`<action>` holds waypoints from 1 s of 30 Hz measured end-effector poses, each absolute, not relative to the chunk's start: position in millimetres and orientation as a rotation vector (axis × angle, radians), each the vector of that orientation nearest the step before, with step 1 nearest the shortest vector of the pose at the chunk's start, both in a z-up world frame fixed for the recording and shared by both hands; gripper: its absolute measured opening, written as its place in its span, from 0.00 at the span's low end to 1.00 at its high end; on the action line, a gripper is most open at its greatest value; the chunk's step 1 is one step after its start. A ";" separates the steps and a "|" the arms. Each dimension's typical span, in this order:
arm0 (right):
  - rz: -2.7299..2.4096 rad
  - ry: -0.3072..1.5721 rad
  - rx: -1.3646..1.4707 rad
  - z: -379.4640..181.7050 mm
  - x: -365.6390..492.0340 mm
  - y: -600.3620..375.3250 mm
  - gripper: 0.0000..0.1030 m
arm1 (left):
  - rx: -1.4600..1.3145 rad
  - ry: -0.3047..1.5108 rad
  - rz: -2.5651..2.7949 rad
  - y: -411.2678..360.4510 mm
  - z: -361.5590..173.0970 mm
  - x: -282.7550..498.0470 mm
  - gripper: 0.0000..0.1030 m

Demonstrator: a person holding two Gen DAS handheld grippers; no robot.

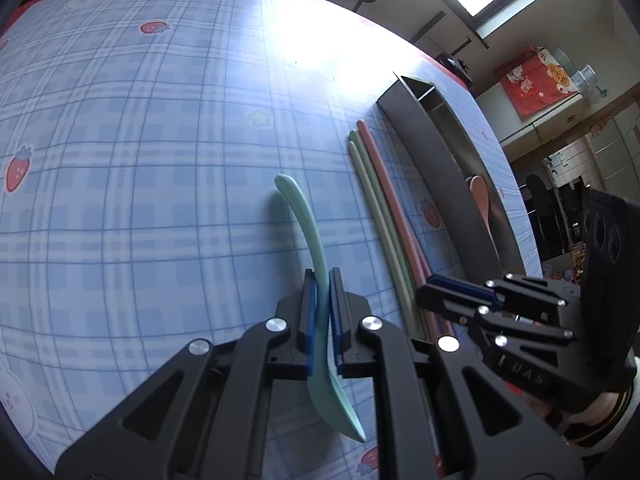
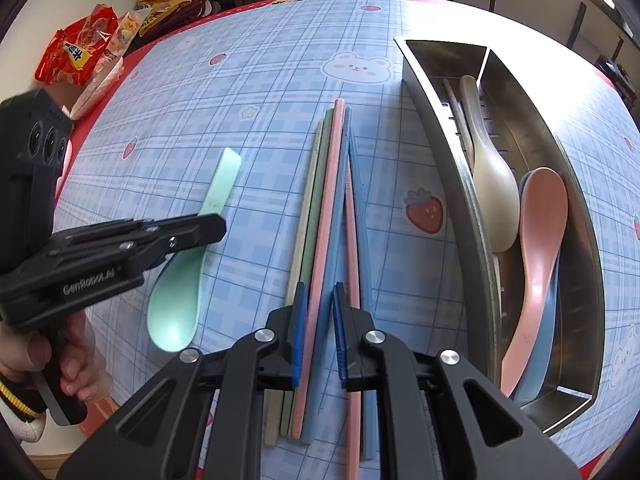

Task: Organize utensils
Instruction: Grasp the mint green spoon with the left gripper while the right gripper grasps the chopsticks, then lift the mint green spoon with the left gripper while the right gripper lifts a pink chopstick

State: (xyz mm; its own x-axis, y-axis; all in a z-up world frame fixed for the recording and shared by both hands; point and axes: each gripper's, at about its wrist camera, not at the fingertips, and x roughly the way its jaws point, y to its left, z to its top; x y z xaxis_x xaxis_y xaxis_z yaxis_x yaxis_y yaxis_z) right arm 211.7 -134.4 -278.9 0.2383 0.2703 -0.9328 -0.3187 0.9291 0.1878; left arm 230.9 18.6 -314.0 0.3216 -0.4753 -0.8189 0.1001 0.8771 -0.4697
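The green spoon (image 2: 178,280) sits pinched by its handle in the left tool (image 1: 323,312), whose pads (image 1: 309,320) press both sides of the stem; its bowl hangs toward the camera and its handle tip points away over the bench (image 1: 120,160). Whether the bowl touches the cloth I cannot tell. The metal tray (image 2: 452,184) is the landmark: the spoon is well to the left of it, with the bundle of chopsticks (image 2: 328,208) lying between spoon and tray, roughly parallel to the tray's long wall. Inside the tray lie a beige spoon (image 2: 490,184), a pink spoon (image 2: 536,248) and a blue one (image 2: 540,360) partly under it.

The right tool (image 2: 320,332) hovers low over the near end of the chopsticks, its jaws narrowly apart with a pink stick running between them — not gripping anything that I can see.

The likely trouble lies in the grip and the route. The spoon is held on a thin, smooth stem with the heavy bowl on one side, so it may swivel in the pads or slip out on the way to the tray. The path crosses the chopsticks and the right tool — a low carry could scatter the sticks or knock the two tools together, and a dropped spoon could clip the tray's rim.
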 end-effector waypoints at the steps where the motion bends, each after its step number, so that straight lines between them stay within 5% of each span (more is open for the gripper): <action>1: 0.404 1.266 -0.043 -279.0 213.7 -133.9 0.12 | -0.357 1.188 -0.383 19.8 -313.5 227.2 0.11; 30: 0.439 1.392 0.134 -285.7 175.6 -147.8 0.06 | -0.424 1.167 -0.309 52.2 -317.4 164.5 0.12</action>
State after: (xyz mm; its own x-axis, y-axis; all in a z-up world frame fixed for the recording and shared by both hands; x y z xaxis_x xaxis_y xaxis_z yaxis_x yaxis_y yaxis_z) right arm 175.6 -147.8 -285.7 0.1128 0.3755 -0.9199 -0.2198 0.9123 0.3454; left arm 164.5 52.2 -317.4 0.3652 -0.4464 -0.8169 0.0159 0.8804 -0.4740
